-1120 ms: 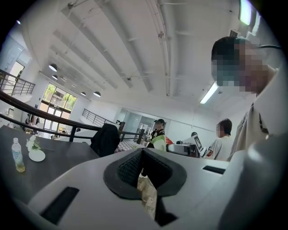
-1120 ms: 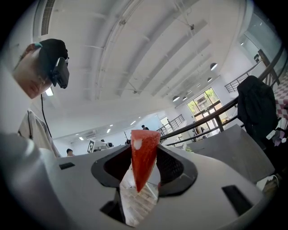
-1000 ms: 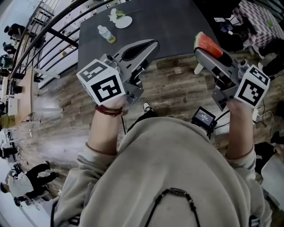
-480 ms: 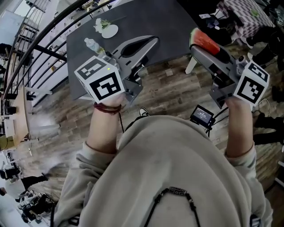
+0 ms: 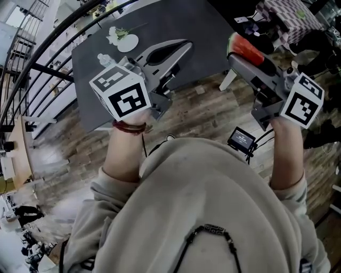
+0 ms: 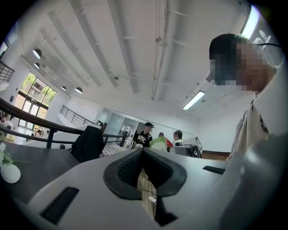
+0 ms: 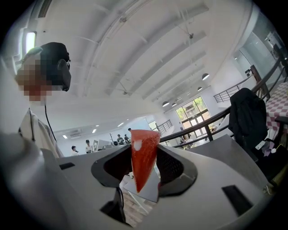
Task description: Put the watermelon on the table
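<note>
A red watermelon slice (image 5: 246, 49) with a green rind sits between the jaws of my right gripper (image 5: 238, 56), which is shut on it. In the right gripper view the slice (image 7: 143, 157) stands upright as a wedge pinched between the two dark pads. My left gripper (image 5: 183, 48) is shut with nothing in it, and its pads meet at the tip (image 6: 142, 152). The dark grey table (image 5: 202, 21) lies ahead. The left gripper's tip reaches over its near edge. The right gripper hangs by the table's near right corner.
A white vase with flowers (image 5: 123, 40) and a plastic bottle (image 5: 104, 58) stand at the table's far left. A black railing (image 5: 48, 37) runs along the left. A white table leg (image 5: 228, 80) meets the wooden floor (image 5: 213, 106). A checked cloth (image 5: 290, 13) lies at the upper right.
Both grippers have moved forward toward the table, which now sits closer and further left in the head view. The watermelon slice stays in the right gripper.
</note>
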`<control>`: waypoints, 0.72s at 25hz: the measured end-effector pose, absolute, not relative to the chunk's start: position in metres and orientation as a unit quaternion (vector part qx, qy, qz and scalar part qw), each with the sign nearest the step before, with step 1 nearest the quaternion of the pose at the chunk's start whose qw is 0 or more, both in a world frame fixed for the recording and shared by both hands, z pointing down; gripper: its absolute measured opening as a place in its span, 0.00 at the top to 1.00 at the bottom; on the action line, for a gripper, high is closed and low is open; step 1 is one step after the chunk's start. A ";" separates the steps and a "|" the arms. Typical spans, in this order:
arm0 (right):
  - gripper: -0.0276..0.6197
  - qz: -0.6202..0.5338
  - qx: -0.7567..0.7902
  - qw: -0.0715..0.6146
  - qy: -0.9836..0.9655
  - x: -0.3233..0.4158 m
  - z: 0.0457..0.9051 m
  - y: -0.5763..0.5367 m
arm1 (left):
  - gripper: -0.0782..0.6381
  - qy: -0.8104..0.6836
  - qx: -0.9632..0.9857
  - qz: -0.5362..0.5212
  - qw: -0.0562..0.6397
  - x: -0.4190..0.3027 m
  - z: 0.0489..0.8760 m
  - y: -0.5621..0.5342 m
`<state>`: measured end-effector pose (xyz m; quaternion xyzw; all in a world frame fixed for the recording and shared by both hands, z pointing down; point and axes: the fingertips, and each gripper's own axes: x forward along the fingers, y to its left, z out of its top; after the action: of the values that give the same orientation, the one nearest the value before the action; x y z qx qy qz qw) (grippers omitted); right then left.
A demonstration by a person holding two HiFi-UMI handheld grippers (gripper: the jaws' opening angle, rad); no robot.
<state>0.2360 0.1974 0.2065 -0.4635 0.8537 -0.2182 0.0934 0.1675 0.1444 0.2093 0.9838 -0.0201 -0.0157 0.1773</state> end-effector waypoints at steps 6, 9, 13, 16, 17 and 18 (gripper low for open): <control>0.67 -0.225 -0.472 0.089 0.848 0.214 0.205 0.166 | 0.88 0.009 0.985 -0.012 0.174 0.155 0.206 0.119; 0.67 -0.228 -0.472 0.085 0.848 0.197 0.204 0.150 | 0.88 0.013 0.985 -0.011 0.174 0.140 0.207 0.105; 0.67 -0.228 -0.461 0.074 0.855 0.172 0.202 0.122 | 0.88 0.000 0.984 -0.007 0.178 0.112 0.217 0.083; 0.67 -0.227 -0.448 0.064 0.862 0.150 0.201 0.104 | 0.88 -0.010 0.983 -0.009 0.184 0.086 0.225 0.070; 0.67 -0.229 -0.443 0.061 0.865 0.143 0.201 0.098 | 0.88 -0.014 0.982 -0.009 0.186 0.076 0.227 0.066; 0.67 -0.230 -0.438 0.057 0.867 0.135 0.201 0.092 | 0.88 -0.017 0.982 -0.010 0.186 0.066 0.229 0.061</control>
<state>0.1347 0.0918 0.2013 -0.4382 0.8670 -0.2301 0.0572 0.0659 0.0610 0.2290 0.9823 -0.0171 -0.0101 0.1861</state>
